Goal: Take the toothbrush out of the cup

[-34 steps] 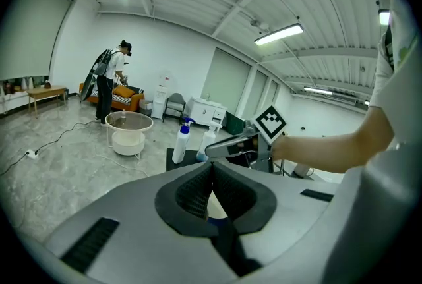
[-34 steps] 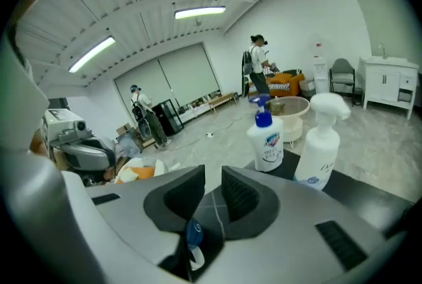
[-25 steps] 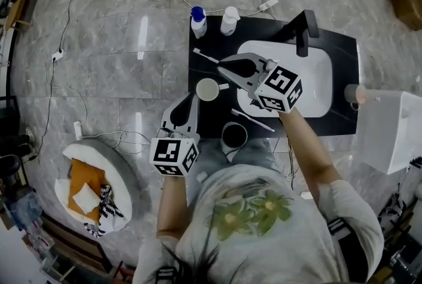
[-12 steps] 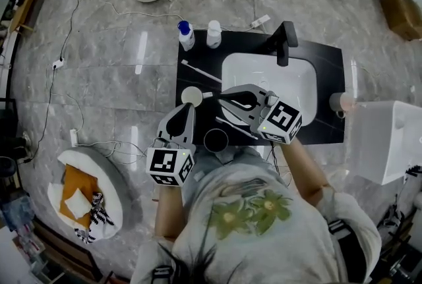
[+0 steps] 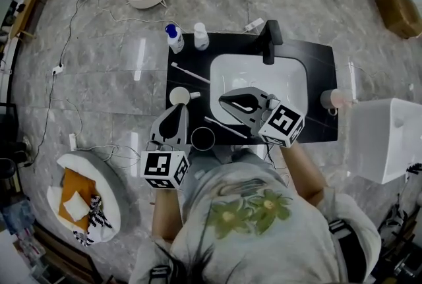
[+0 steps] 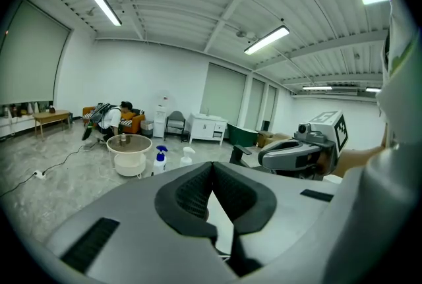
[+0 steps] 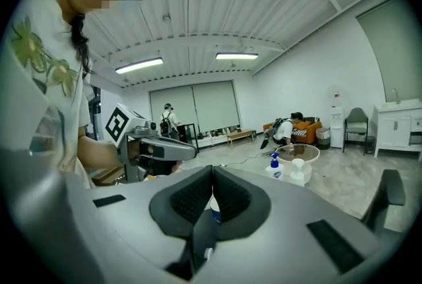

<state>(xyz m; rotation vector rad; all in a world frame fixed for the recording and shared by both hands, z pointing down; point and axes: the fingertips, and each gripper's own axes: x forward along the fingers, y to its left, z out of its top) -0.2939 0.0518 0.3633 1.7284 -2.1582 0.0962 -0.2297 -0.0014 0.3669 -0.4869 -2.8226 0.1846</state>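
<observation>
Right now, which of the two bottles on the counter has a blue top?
The blue-topped bottle is the one at the corner of the counter, farther from the faucet; the white bottle beside it is white all over.

The person wore a pale T-shirt (image 5: pixel 254 240) printed with green leaves. The left gripper (image 5: pixel 178 110) and right gripper (image 5: pixel 222 99) were grey, with black-marked white cubes (image 5: pixel 283 124).

Left gripper (image 5: pixel 177 111) held low and close to the torso, tips pointing forward, jaws pressed together with nothing between. Right gripper (image 5: pixel 223 99) further out, tips pointing toward the left side, jaws likewise closed (empty too). Left forearm tucked in, right arm reaching forward.
</observation>
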